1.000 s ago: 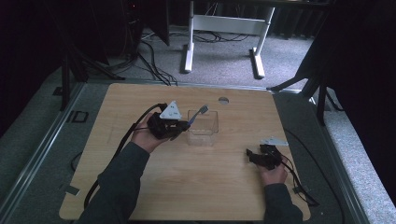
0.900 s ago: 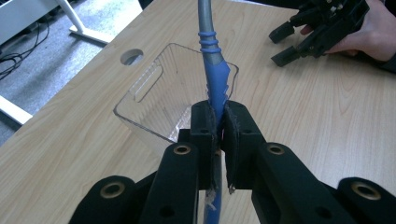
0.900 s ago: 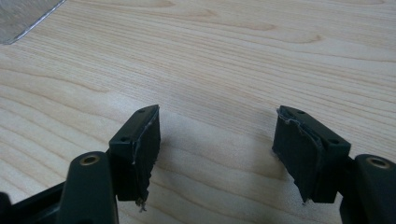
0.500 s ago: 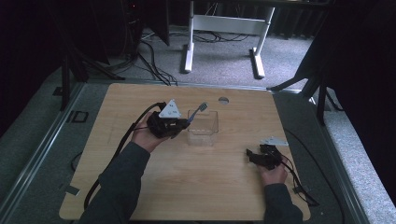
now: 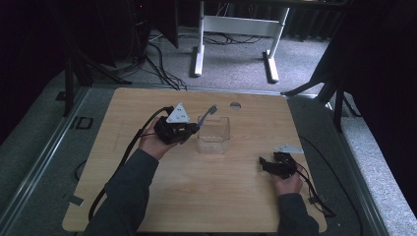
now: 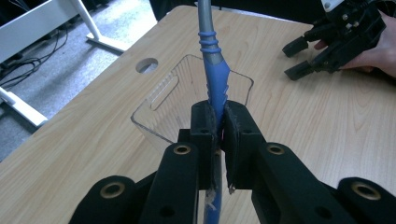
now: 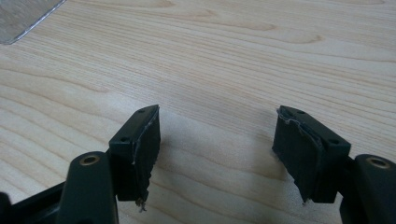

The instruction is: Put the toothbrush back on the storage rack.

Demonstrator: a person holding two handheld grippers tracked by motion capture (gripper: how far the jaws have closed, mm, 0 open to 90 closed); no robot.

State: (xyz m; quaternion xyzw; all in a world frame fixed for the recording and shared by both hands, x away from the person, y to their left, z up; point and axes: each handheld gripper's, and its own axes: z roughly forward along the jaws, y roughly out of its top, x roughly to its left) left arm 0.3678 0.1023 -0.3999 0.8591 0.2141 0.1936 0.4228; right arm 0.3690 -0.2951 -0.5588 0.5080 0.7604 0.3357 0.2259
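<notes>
Gripping ribbed blue-handled metal utensil point(image 6: 212, 70): left gripper point(image 6: 218, 130) jaws | clear plastic box point(image 6: 161, 100) | right gripper point(image 7: 217, 154) jaws apart

Light wooden table point(image 5: 206, 196) with rounded corners and visible grain, round cable hole point(image 5: 235, 105) near its far edge, clear plastic container point(image 5: 214, 135) standing near the centre, black cables point(image 5: 314, 189) trailing across the right edge, grey carpeted floor point(image 5: 236, 69) beyond.
</notes>
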